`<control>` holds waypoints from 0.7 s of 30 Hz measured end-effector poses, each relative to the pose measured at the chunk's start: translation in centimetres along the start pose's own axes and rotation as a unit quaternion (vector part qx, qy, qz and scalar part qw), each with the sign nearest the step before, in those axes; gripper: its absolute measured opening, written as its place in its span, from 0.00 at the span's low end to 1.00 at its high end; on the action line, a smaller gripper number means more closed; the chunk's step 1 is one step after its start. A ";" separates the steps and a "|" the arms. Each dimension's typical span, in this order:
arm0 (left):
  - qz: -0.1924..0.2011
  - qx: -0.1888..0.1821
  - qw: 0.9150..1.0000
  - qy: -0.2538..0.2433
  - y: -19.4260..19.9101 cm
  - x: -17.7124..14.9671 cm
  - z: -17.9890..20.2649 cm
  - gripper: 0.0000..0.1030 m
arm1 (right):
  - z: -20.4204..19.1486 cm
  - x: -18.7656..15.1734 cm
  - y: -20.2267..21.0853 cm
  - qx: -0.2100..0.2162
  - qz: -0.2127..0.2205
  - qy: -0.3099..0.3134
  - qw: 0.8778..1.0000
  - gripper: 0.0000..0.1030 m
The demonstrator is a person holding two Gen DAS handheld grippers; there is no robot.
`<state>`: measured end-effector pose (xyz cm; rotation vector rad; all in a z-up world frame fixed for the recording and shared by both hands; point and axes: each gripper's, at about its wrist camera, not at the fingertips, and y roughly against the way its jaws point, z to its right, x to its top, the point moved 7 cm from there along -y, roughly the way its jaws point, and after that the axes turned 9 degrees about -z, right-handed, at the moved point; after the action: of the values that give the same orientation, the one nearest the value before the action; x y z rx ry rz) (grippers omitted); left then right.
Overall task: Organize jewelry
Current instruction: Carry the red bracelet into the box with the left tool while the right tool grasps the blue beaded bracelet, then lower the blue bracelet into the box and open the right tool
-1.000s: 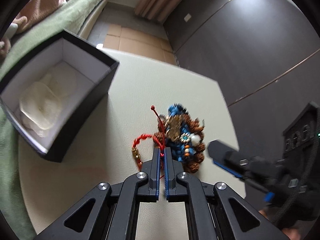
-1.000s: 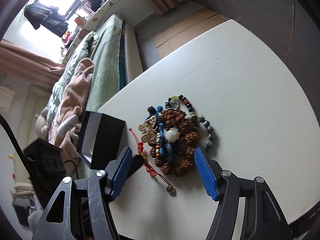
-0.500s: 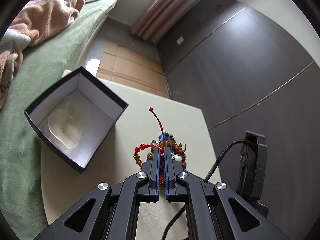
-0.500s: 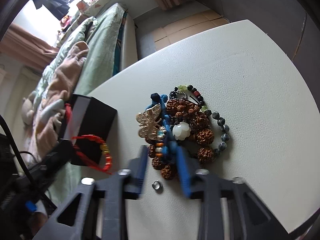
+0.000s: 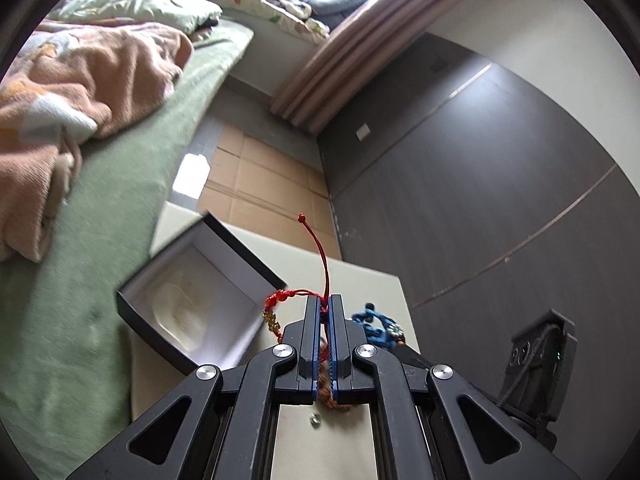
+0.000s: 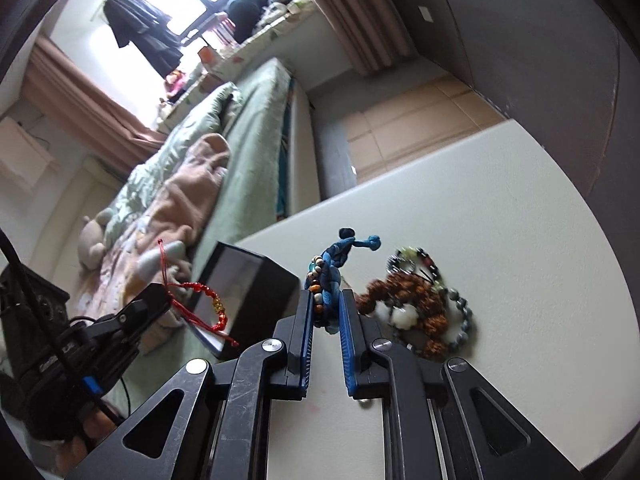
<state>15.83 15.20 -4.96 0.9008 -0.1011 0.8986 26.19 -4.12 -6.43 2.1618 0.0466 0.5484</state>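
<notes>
jewelry is split three ways: a red cord bracelet (image 5: 294,296) is pinched in the closed left gripper (image 5: 329,312) above the table (image 6: 500,200), near the open black box (image 5: 192,300); a blue braided bracelet (image 6: 334,276) is clamped in the right gripper (image 6: 326,320); a heap of brown and grey beads (image 6: 420,304) is left lying beside it. both cords are thin and limp, so a slip from the pads could be caused by a quick swing. the dangling blue strand could be snagged on the heap. gold beads are carried on the red cord, small mixed beads on the blue one.
</notes>
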 end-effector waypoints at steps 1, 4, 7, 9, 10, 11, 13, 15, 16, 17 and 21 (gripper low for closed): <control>0.003 0.002 1.000 0.002 0.1 0.4 -0.4 0.03 | -0.3 0.1 0.0 0.006 0.002 0.002 1.000 0.14; 0.006 0.005 1.000 0.016 0.1 1.2 -1.6 0.03 | -1.2 0.4 -0.4 0.027 0.004 0.005 1.000 0.14; 0.009 0.007 0.999 0.035 -0.3 1.7 -2.6 0.03 | -2.0 0.7 -0.9 0.043 0.006 0.010 0.999 0.14; 0.006 0.021 0.999 0.050 -0.5 2.2 -3.4 0.04 | -2.5 1.0 -1.4 0.052 0.006 0.014 0.999 0.14; -0.004 0.029 0.998 0.056 -0.8 2.4 -3.7 0.05 | -2.9 1.0 -1.7 0.057 0.005 0.016 0.998 0.14; -0.015 0.031 0.998 0.061 -1.2 2.5 -3.9 0.12 | -3.2 1.1 -1.9 0.062 0.003 0.019 0.998 0.14; -0.024 0.021 0.997 0.064 -1.7 2.9 -3.9 0.35 | -4.1 1.1 -2.6 0.073 -0.002 0.030 0.997 0.14; -0.014 0.024 0.998 0.064 -1.5 3.2 -4.1 0.63 | -5.2 1.2 -3.3 0.083 -0.004 0.042 0.996 0.14; -0.004 0.027 0.997 0.066 -1.3 3.5 -4.2 0.69 | -5.6 1.3 -3.5 0.087 -0.005 0.046 0.995 0.14; 0.005 0.025 0.997 0.068 -1.0 3.8 -4.3 0.70 | -6.1 1.3 -3.9 0.092 -0.007 0.052 0.994 0.14; 0.006 0.031 0.996 0.081 -1.0 4.7 -5.3 0.70 | -7.7 1.3 -5.3 0.106 -0.018 0.067 0.992 0.14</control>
<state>18.05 21.67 -6.99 0.8824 0.0612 0.9862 25.09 5.26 -6.03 2.3216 0.2263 0.6937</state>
